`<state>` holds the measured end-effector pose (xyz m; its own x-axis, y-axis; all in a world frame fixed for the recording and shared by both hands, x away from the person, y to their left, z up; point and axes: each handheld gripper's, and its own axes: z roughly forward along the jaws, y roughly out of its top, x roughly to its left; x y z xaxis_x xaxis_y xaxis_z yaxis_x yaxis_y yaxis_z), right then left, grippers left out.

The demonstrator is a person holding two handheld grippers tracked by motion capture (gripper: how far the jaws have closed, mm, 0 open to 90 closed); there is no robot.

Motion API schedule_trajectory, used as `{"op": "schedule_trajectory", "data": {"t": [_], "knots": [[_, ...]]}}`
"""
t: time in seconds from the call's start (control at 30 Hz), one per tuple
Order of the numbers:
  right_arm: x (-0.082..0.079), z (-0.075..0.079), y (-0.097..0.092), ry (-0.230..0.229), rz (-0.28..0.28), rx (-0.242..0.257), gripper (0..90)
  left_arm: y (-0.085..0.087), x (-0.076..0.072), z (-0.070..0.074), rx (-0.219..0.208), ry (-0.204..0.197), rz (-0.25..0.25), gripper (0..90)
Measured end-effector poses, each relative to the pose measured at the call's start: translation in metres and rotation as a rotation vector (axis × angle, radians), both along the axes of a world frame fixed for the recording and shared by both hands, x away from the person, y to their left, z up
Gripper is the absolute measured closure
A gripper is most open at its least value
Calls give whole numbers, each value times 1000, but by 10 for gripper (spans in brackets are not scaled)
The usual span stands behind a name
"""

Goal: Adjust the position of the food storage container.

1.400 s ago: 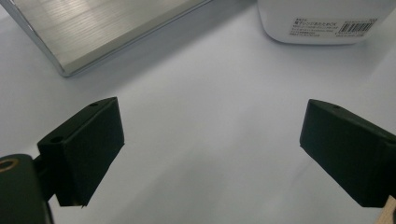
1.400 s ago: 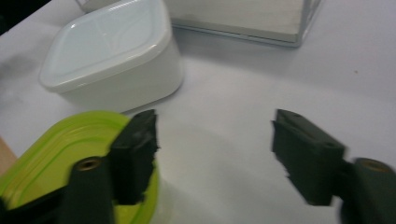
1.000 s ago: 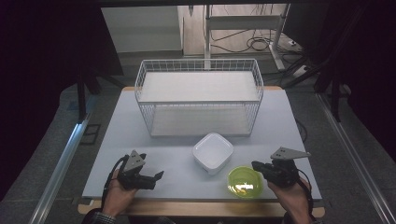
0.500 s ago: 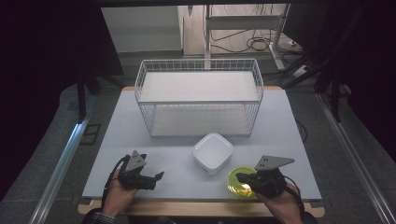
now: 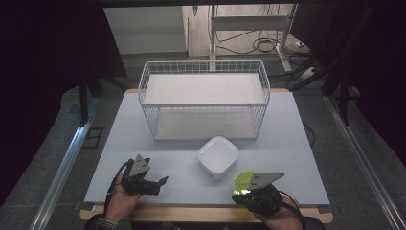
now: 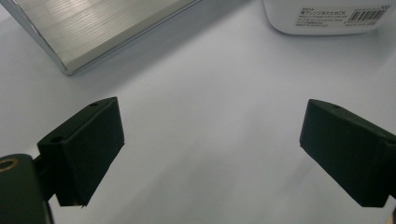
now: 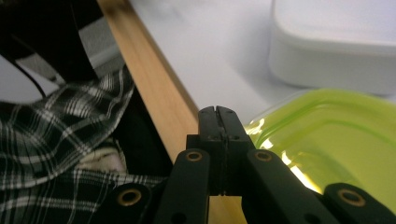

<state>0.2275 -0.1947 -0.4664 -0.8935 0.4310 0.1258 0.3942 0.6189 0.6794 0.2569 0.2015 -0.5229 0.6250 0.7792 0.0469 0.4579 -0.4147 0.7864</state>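
My left gripper rests near the table's front left, held in a hand. Its jaws stand wide open over bare white tabletop. My right gripper is at the front edge, right of centre, and covers part of a yellow-green dish. In the right gripper view its jaws are shut flat against each other, with nothing visible between them, just left of the dish's rim. A white square container sits upside down behind the dish, its label facing the left gripper.
A white wire basket stands across the back half of the table. Its metal base corner lies ahead of the left gripper. The wooden front edge and a plaid sleeve are close to the right gripper.
The right gripper has slid left along the front edge and now hangs over the yellow-green dish. The left gripper has stayed put.
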Motion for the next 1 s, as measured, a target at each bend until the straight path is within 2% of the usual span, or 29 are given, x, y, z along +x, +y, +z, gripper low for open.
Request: {"op": "schedule_trajectory", "data": {"t": [0.13,0.4,0.6,0.67,0.77,1.0], "knots": [[1,-4,-2,6,-5,-29,899,0,0,0,2,1,-2,59],[7,-6,-7,8,-27,-30,899,-2,0,-1,9,-2,-6,58],[16,-7,-18,8,-69,-20,899,-3,0,0,17,-1,-10,58],[20,-7,-23,19,-81,6,899,-4,1,-1,15,-1,-10,58],[24,-7,-26,26,-90,17,899,-5,1,-1,18,0,-12,58],[31,-11,-30,35,-123,2,899,-5,1,-2,28,3,-19,58]]}}
